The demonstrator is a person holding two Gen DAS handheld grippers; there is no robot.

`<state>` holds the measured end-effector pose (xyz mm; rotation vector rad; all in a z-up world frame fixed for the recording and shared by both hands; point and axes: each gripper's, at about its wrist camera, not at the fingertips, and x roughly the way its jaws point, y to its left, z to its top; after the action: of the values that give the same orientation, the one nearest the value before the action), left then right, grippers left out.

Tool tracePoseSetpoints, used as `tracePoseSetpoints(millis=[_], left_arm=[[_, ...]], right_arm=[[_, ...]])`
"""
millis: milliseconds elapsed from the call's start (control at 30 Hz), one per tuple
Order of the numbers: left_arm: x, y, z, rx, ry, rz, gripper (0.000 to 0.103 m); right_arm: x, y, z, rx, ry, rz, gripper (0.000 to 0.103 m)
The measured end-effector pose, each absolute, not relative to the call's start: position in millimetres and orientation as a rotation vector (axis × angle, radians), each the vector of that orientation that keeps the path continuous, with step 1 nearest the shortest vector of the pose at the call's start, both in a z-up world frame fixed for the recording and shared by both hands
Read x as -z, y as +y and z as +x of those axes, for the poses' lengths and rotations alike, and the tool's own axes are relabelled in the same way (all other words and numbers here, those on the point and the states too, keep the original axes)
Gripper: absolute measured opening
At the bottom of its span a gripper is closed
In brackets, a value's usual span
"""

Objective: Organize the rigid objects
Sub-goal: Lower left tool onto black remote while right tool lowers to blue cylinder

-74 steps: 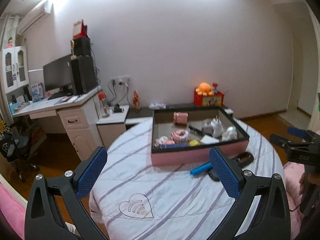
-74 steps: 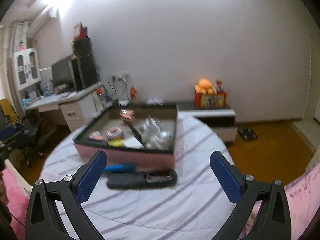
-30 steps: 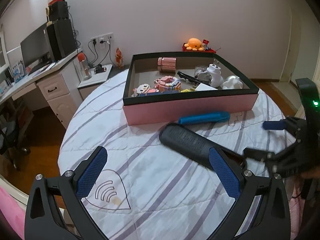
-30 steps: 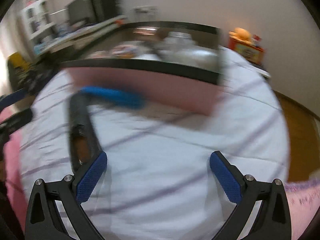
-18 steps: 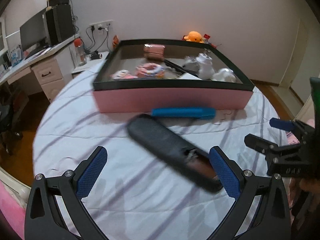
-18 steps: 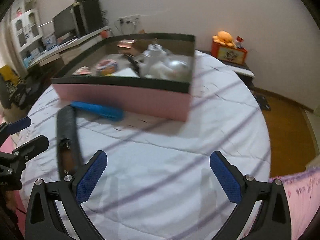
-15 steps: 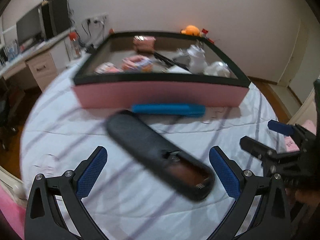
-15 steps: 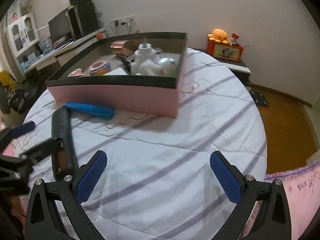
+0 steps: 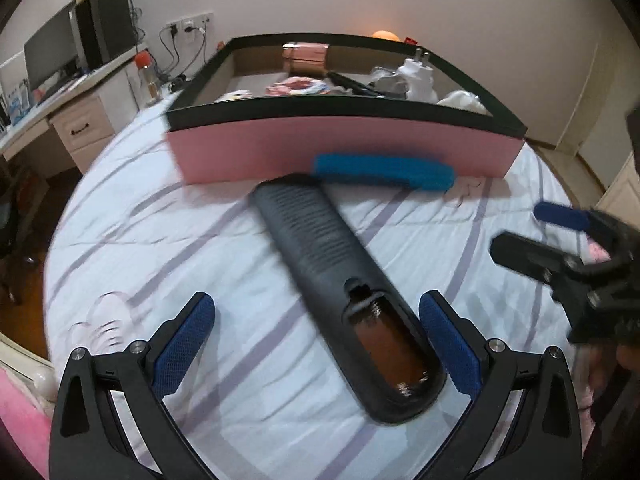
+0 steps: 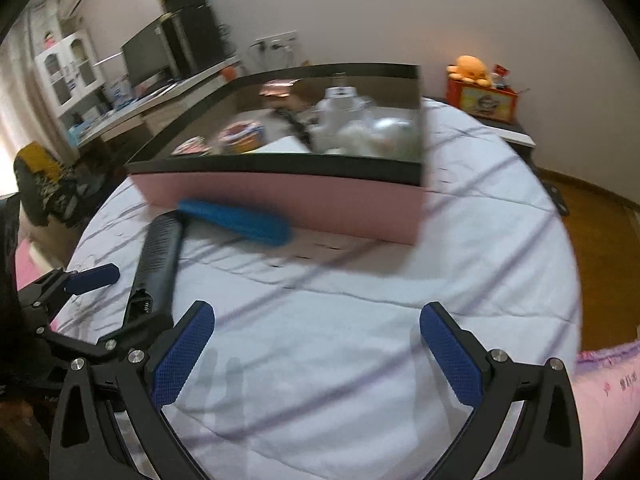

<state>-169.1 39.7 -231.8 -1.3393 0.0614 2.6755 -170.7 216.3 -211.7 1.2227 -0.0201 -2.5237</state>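
Left wrist view showed the black remote lying back-up on the striped bedcover, its end between the wide-open, empty left gripper. Right gripper hovered spread, empty, near the pink box.
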Motion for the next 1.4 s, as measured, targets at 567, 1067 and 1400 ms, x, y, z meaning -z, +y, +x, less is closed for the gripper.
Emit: tracePoseSetpoints(millis=[567,1067,1400], left_arm=[[229.8,0.1,-148.9,-2.693,0.111,-1.322,0.103],[236.5,12.6,-151.6,-2.633,0.16,-1.29,0.103],[236.3,16.0,-152.0,-2.613,0.167,-1.279,0.103]], right_arm=[[215.3,172.8,-193.6,2.525,0.366,1.198,0.071],[204.6,160.5,-161.4,2.382,0.368,1.24,0.024],[213.3,134.1,-182.6,2.365,0.493,1.146,0.033]])
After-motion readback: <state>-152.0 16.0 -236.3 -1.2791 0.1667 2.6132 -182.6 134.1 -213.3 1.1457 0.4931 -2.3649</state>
